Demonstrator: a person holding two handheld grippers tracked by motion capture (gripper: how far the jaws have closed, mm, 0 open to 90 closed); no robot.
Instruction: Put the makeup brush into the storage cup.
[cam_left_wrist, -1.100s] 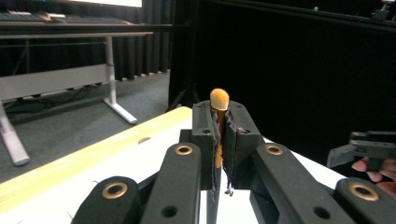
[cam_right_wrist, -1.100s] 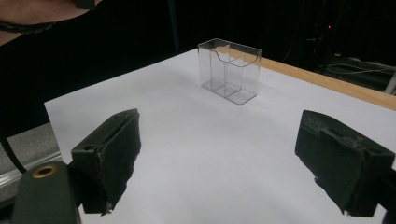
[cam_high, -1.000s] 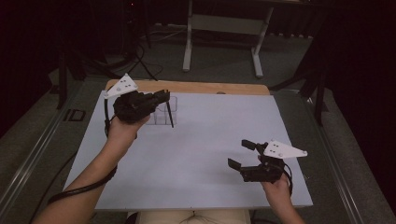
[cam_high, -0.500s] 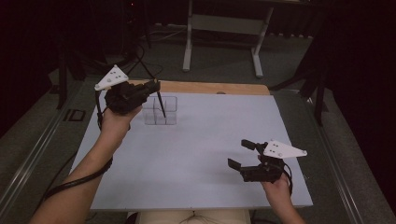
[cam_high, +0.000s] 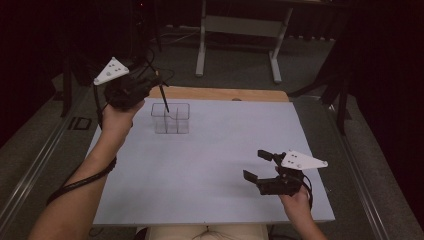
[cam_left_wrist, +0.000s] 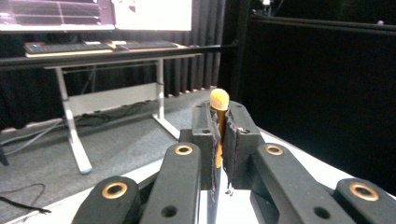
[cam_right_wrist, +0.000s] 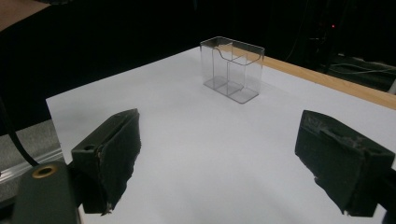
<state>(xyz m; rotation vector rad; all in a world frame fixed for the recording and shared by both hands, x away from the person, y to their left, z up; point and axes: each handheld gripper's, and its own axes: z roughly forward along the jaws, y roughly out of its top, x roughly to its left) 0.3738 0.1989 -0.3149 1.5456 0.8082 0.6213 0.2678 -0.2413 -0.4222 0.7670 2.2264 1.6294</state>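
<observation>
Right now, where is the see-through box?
In the high view, the clear plastic holder stands on the far left part of the white table, just right of the left hand-held gripper, which holds a thin stick over it.

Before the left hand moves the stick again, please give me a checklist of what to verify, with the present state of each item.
1. Left gripper shut on the stick: ok.
2. Stick's lower end over the clear holder: ok in the high view; whether it is inside a compartment: cannot tell.
3. Holder upright on the white table: ok.
4. Holder's compartments empty: ok in the right gripper view.
5. Right gripper open, holding nothing, apart from the holder: ok.
</observation>
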